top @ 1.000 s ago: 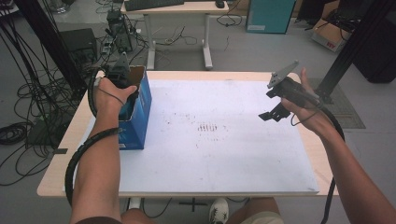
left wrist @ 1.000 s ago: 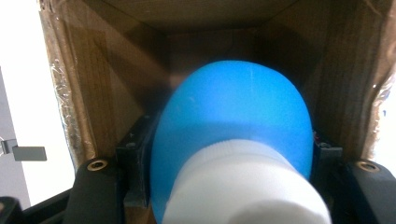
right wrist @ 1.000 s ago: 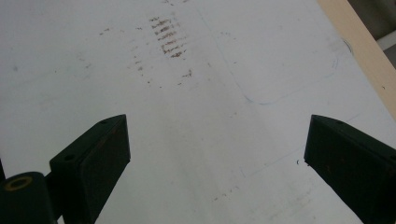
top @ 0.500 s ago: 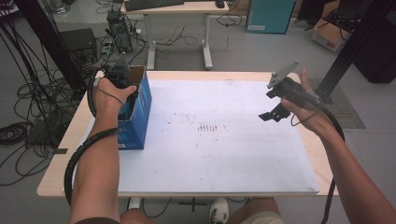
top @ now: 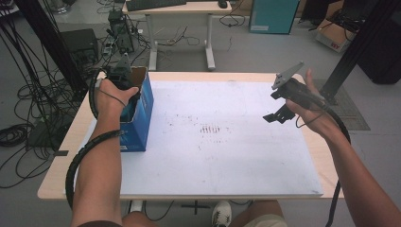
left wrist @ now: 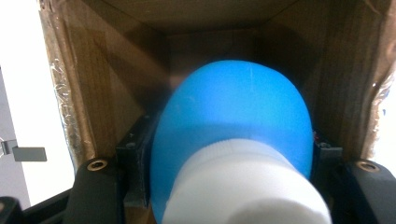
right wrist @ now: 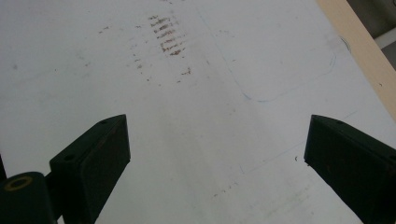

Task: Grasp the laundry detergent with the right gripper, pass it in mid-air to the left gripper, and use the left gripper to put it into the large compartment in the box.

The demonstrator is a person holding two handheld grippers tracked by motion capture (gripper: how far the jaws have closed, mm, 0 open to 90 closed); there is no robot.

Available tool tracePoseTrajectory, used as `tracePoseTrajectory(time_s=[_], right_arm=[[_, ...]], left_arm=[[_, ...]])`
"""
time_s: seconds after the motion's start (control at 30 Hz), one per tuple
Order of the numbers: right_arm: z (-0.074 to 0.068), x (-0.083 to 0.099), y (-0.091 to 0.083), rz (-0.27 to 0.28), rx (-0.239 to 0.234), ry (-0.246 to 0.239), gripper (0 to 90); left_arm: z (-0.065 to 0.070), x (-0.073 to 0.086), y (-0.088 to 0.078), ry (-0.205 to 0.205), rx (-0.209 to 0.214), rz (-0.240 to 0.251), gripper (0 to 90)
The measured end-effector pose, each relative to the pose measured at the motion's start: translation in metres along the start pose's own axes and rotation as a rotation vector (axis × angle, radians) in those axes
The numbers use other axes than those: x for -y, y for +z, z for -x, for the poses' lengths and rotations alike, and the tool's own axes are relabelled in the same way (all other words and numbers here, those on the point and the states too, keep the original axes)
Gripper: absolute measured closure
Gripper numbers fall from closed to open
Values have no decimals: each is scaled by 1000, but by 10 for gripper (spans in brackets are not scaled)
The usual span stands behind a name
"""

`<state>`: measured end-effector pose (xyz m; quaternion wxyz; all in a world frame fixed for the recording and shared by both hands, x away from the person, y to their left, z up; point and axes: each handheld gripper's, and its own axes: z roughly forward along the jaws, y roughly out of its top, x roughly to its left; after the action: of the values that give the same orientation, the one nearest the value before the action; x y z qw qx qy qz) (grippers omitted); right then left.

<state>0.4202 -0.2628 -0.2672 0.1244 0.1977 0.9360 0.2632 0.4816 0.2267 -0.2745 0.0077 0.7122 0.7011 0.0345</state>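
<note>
Left gripper point(left wrist: 224, 186) grasps a blue bottle point(left wrist: 233, 121) between its jaws inside the box point(top: 142, 101); right gripper point(right wrist: 217, 154) gapes released over the bench point(top: 236, 76).

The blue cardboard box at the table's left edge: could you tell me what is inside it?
Inside the box, the left gripper clamps a blue bottle with a white cap. The bottle hides the box's bottom.

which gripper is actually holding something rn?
The left gripper: fingers clamp a blue bottle inside the box. The right gripper is open, empty.
</note>
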Motion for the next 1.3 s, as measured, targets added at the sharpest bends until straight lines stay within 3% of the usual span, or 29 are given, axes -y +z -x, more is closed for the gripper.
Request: tracePoseTrajectory(time_s=[1.3], right_arm=[[1, -1, 0, -3, 2, -4, 68]], left_arm=[[1, 0, 0, 3, -3, 0, 359]])
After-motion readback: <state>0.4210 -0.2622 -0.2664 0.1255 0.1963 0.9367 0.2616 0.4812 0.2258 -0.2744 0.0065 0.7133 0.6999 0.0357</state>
